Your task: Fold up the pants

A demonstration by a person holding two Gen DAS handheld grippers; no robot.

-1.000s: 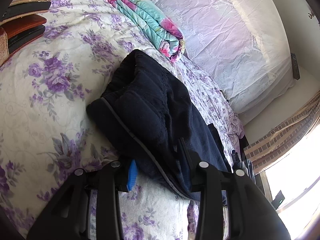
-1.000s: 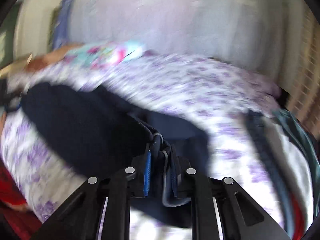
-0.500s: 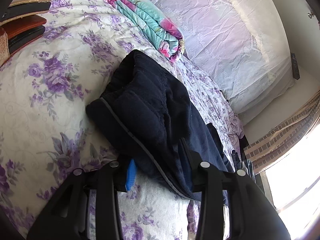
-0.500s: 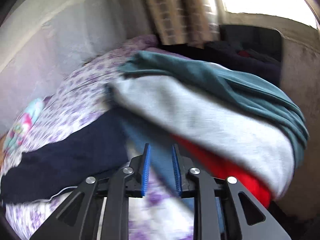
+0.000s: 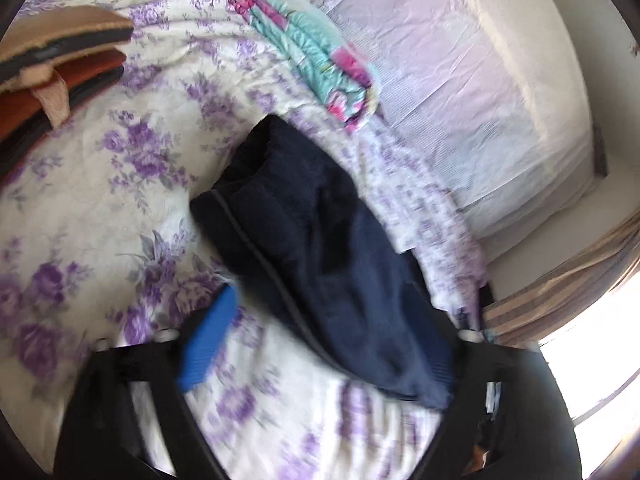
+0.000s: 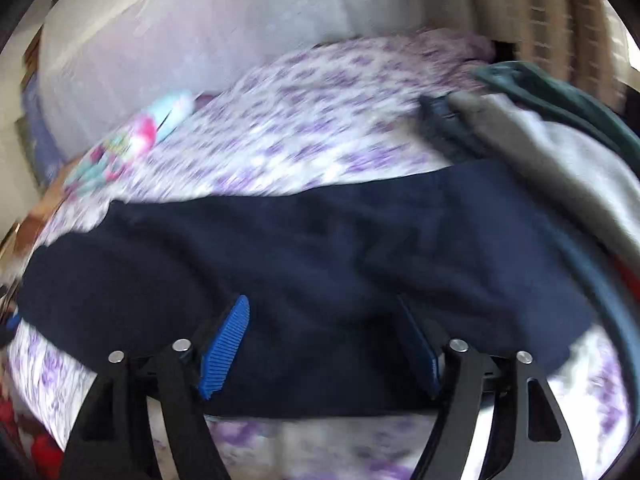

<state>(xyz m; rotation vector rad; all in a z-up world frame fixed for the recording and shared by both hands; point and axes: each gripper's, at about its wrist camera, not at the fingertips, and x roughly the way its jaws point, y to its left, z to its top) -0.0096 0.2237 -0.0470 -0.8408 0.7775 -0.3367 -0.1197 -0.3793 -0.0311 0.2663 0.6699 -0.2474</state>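
The right tool (image 6: 326,344) and left tool (image 5: 332,344) both gape wide, gripping nothing, over navy pants (image 6: 300,260) lying on the floral bed (image 5: 100,208).

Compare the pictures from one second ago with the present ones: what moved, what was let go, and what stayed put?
The right tool, earlier shut on the navy pants, has let go, swung away and returned, now open above them. The left tool remains open. The pants remain on the floral bedspread.
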